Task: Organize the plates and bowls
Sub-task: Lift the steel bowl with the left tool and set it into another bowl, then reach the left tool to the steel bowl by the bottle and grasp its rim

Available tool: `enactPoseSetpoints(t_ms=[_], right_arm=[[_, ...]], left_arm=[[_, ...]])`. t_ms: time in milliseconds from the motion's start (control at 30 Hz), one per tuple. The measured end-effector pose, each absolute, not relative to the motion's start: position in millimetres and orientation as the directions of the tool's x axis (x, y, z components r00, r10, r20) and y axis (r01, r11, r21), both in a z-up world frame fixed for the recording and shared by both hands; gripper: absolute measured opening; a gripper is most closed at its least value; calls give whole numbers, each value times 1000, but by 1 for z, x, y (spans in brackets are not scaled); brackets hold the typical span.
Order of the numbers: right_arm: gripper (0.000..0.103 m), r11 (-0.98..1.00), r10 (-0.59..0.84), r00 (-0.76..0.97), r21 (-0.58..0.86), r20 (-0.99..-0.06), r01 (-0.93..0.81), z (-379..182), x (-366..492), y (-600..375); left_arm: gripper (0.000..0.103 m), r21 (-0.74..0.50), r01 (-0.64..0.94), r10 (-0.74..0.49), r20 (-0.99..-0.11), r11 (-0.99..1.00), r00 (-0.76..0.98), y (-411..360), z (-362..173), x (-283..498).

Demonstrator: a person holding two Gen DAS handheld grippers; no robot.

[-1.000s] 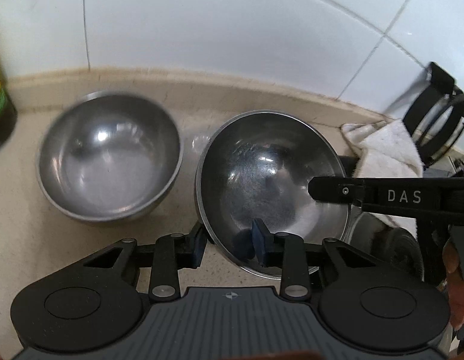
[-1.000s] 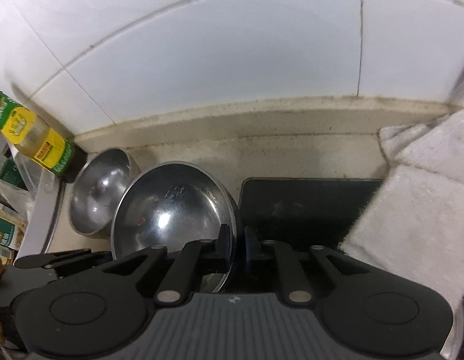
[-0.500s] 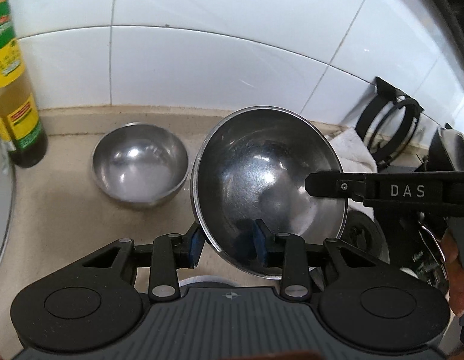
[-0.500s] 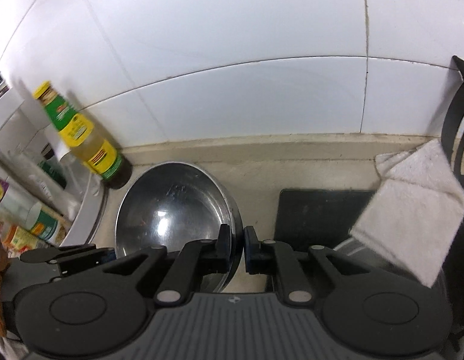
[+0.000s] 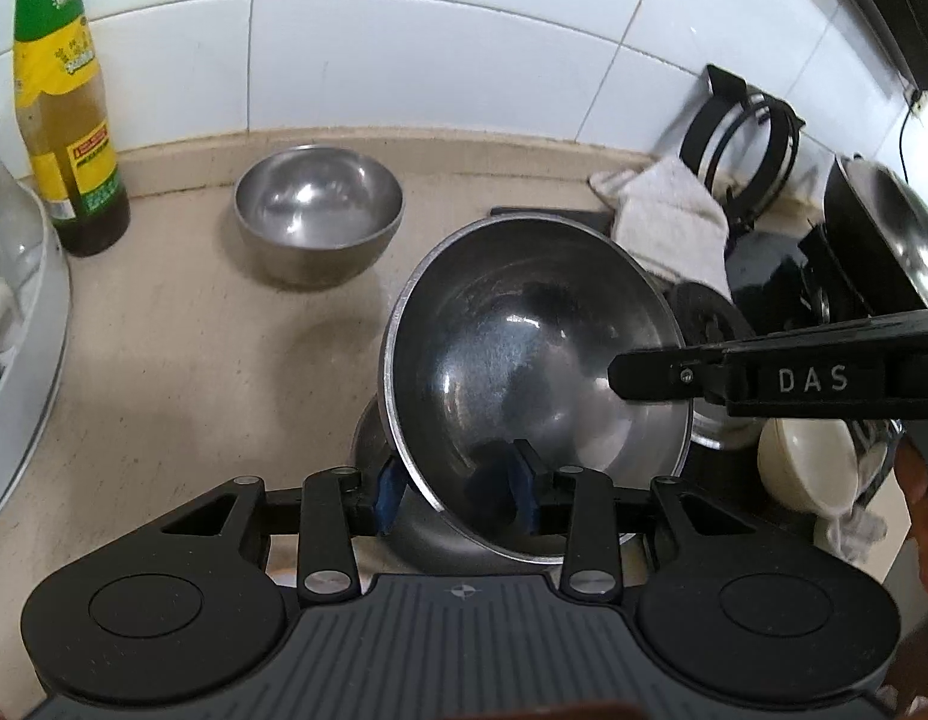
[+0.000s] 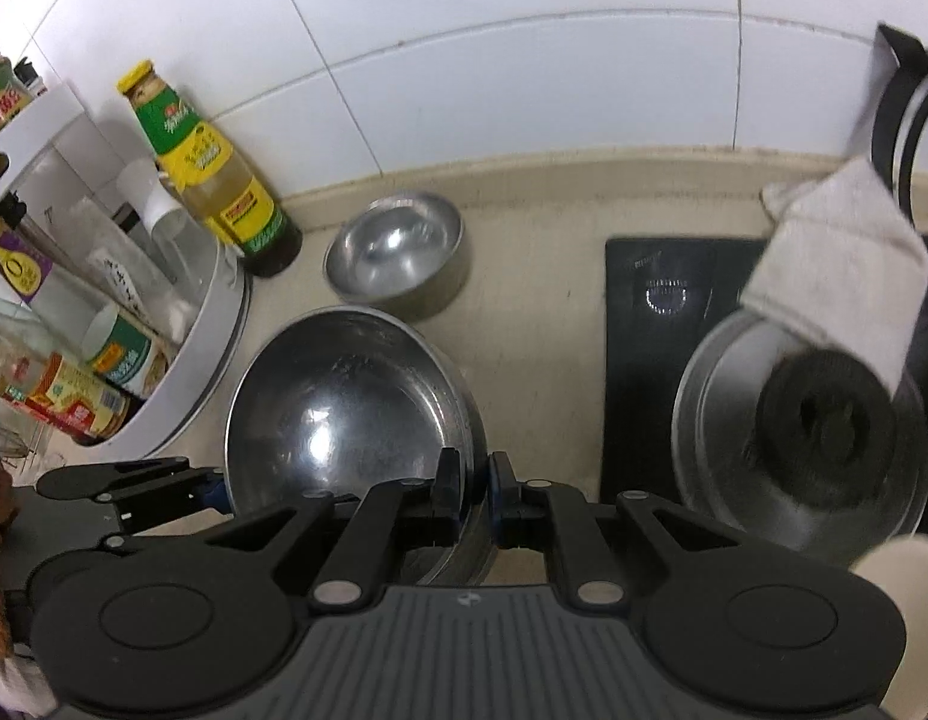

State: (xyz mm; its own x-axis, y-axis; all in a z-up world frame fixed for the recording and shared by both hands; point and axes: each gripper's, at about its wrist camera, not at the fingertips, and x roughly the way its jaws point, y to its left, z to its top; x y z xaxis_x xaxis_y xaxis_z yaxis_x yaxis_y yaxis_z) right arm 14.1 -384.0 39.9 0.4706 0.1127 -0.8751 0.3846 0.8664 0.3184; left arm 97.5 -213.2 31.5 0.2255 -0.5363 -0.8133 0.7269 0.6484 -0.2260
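Note:
A large steel bowl (image 5: 535,372) hangs tilted above the counter between both grippers. My left gripper (image 5: 456,493) straddles its near left wall, one blue pad outside and one inside; its jaws are opening slightly, pads still at the wall. My right gripper (image 6: 468,480) is shut on the bowl's right rim (image 6: 464,420); one of its fingers (image 5: 661,375) reaches in from the right in the left wrist view. A smaller steel bowl (image 5: 318,213) stands upright near the wall, also the small bowl (image 6: 398,252) in the right wrist view. Another steel vessel (image 5: 368,450) shows partly beneath the held bowl.
An oil bottle (image 5: 68,120) stands at the back left beside a white round rack (image 6: 206,324) full of jars. To the right lie a black cooktop (image 6: 643,330), a glass lid (image 6: 721,420), a white cloth (image 5: 667,216) and a cream bowl (image 5: 805,462).
Both grippers have drawn back from the tiled wall and risen with the large bowl. The small bowl now lies farther off, and the rack, bottle and cooktop have come into view.

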Motion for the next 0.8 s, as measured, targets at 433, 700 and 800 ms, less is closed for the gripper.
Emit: enactPoseSetpoints(t_ms=[433, 700, 800], right_arm=[[12, 832, 120, 405, 314, -906, 456, 19, 12, -372], [19, 871, 50, 391, 232, -919, 433, 35, 17, -380], [20, 866, 52, 422, 251, -905, 432, 46, 20, -392]], left_arm=[[49, -221, 750, -517, -836, 624, 183, -213, 16, 103], [66, -190, 751, -521, -821, 633, 231, -199, 35, 115], [68, -194, 738, -533, -807, 646, 255, -194, 46, 124]])
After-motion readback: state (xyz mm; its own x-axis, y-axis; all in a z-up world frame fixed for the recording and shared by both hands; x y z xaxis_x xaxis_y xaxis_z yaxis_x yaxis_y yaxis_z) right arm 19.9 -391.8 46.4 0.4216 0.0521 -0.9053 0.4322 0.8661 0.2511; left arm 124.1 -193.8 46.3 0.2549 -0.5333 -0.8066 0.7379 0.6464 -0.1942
